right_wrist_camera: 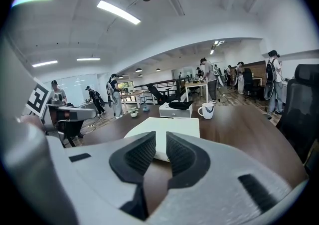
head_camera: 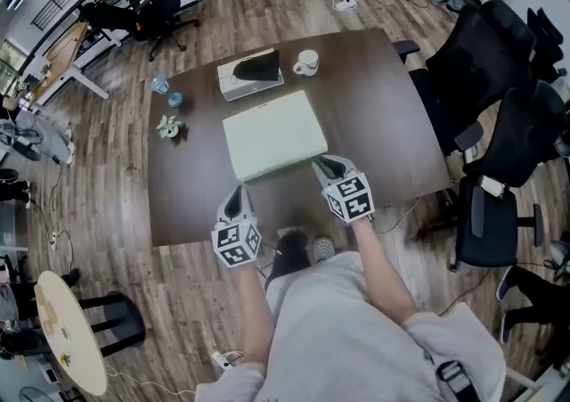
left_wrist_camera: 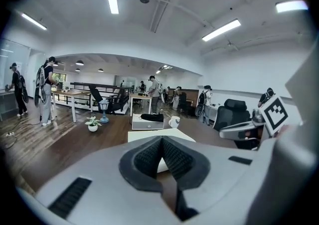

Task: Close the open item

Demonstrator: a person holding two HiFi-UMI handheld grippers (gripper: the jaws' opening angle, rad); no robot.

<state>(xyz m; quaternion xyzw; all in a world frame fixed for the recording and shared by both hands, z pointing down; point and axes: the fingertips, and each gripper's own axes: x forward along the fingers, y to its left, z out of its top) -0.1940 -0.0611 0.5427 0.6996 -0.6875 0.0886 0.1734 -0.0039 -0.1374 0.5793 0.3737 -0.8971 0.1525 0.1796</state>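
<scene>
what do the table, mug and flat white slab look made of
The table looks like dark wood or wood-look veneer with a matte finish; streaky grain shows. The mug is likely white glazed ceramic, smooth with a slight sheen. The slab has a smooth, off-white shell with rounded corners, either plastic or painted metal; I cannot tell which.

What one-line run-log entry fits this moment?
left tool: shut, empty | right tool: open, empty, by near corner of flat white rectangular case | case: looks closed, on dark brown wooden table
</scene>
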